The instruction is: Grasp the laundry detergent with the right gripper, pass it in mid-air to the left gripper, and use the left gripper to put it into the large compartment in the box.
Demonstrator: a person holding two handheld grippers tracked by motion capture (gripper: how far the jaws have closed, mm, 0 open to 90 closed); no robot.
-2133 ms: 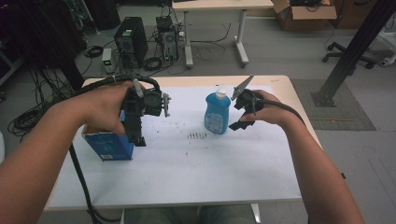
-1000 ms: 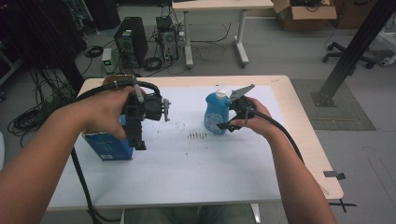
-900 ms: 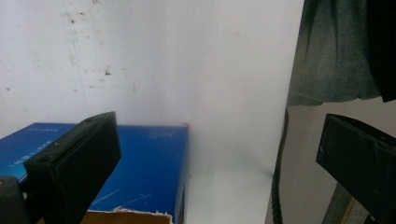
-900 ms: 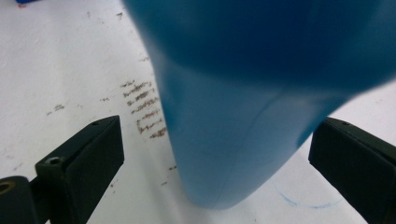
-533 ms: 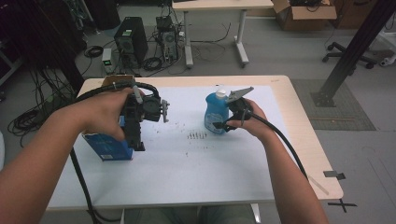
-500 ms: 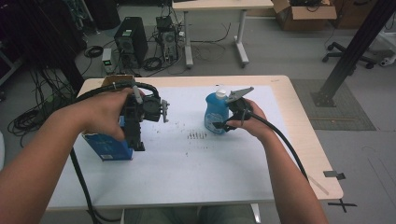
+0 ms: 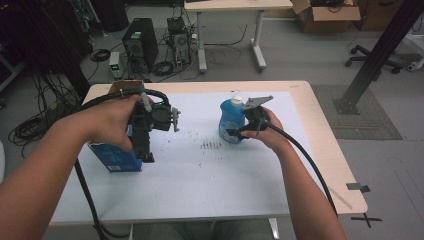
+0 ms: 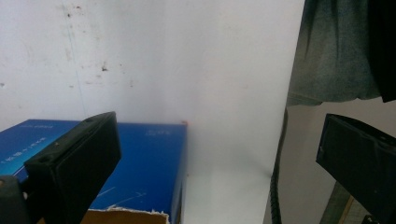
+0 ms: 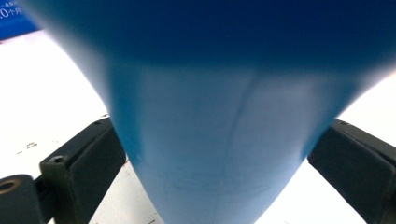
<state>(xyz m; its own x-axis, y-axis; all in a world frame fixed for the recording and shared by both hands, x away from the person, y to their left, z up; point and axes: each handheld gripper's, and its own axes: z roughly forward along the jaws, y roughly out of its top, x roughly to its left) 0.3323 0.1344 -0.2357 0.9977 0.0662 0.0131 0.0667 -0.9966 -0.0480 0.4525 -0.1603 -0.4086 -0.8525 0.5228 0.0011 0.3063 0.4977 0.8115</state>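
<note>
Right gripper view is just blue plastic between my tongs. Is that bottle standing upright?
Observer: Yes. The blue bottle stands upright on the white table, with its white cap on top. Your right tongs come at it from the side, low on the body.
Operator: Where's my other hand?
Observer: The left tongs point down, open and holding nothing, over the edge of a blue box towards the table's left side, well apart from the bottle.
Operator: What's between the two?
Observer: Small dark specks lie on the table between the box and the bottle.
</note>
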